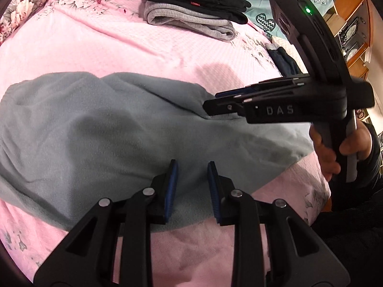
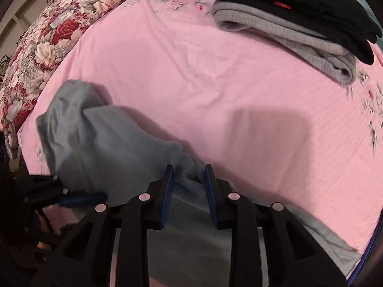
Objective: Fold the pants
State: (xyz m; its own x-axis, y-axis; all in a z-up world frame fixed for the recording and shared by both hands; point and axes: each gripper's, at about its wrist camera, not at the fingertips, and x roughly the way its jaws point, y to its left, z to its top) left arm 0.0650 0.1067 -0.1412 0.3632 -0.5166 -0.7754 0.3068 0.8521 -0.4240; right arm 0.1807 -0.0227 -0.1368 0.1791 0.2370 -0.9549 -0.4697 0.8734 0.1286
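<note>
Pink quilted bedspread (image 1: 119, 45); soft grey-blue fleece pants (image 1: 95, 129) rumpled; left gripper (image 1: 192, 167) released, right gripper (image 2: 188, 169) pinching bunched fold.

Pants (image 1: 100, 129) spread on bed (image 1: 119, 47), folded stack (image 1: 191, 12) behind them, both tools over their near edge

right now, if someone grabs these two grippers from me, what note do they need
Left gripper: jaws parted over the near edge of the grey-blue pants, gripping nothing visible.
Right gripper: jaws apart with a ridge of the pants between them; a firm grip can't be confirmed.
Pants lie bunched on the pink bedspread.
Done: black and grey garments stacked at the far side.
Left: flatten, fold, stack this pair.
</note>
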